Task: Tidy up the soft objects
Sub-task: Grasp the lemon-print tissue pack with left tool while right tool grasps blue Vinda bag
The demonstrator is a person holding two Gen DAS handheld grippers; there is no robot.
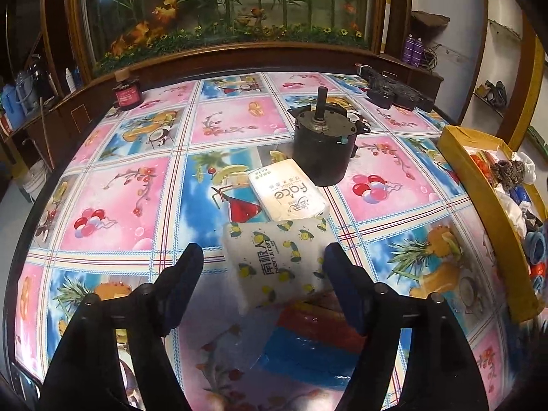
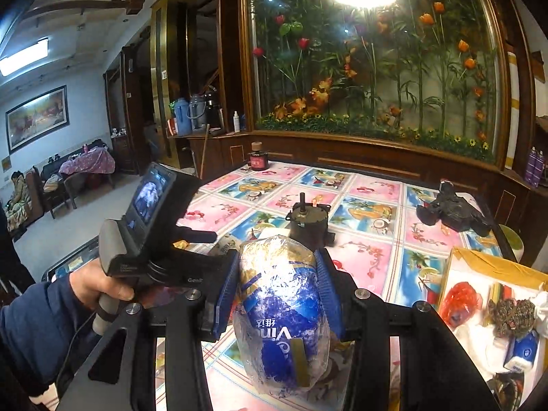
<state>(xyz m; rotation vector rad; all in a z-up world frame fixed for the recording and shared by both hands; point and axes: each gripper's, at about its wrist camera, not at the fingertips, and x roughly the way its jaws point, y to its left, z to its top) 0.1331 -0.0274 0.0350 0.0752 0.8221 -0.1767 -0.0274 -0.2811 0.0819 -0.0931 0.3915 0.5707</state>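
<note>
Yellow box (image 2: 493, 263) sits to the right of both grippers, already holding several soft items (red bag, white cloth, small blue pack), so sorting looks partly done.

Table (image 1: 113, 205) ahead has more left on it. The black motor (image 1: 323, 144) beyond the left gripper is hard and likely stays.

Right gripper (image 2: 279, 294) is clamped on a crinkly blue Vinda tissue pack (image 2: 281, 318), held above the table, box to its right; likely next drop.

Left gripper (image 1: 263, 267) is spread wide, nothing held, fingers either side of the lemon-print tissue pack (image 1: 277, 260); whether the right finger touches it I can't tell. White Face tissue pack (image 1: 287, 190) is just beyond, touching the lemon one.

Left to do: at least those three packs.
</note>
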